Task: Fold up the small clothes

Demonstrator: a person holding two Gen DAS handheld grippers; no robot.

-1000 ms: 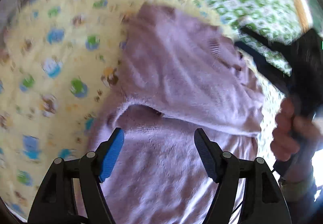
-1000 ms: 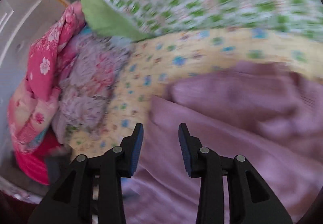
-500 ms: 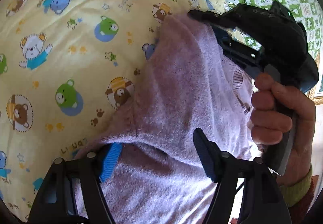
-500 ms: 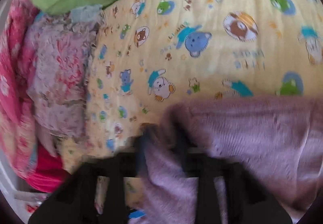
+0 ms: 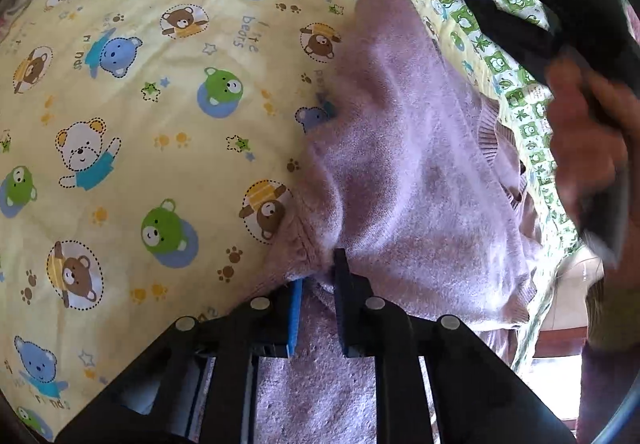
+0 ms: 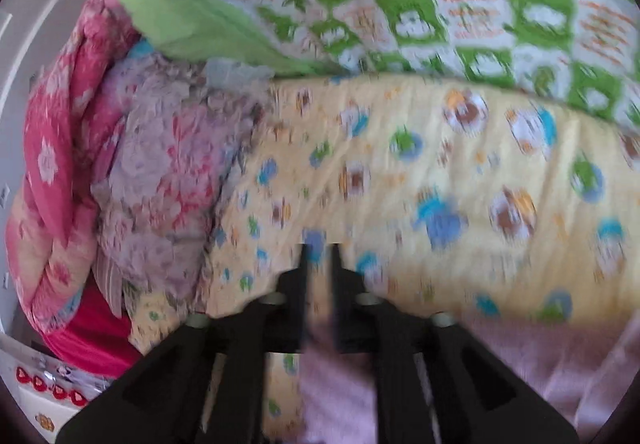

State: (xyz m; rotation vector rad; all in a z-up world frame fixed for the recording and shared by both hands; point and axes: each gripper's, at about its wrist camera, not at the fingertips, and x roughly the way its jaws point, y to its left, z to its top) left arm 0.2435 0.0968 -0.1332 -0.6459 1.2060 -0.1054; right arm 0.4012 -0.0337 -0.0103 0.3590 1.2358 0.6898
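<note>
The left gripper (image 5: 320, 284) pinches the near edge of the lilac sweater (image 5: 408, 163) on the bear-print quilt (image 5: 140, 103) — garment stretching away toward the right gripper (image 6: 320, 264), nearly closed on lilac cloth.

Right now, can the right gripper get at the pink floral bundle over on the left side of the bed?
Probably yes. The right gripper hangs above the yellow bear sheet, with nothing between it and the pink floral bundle. However, lilac fabric shows between its nearly closed fingers, possibly still gripped.
</note>
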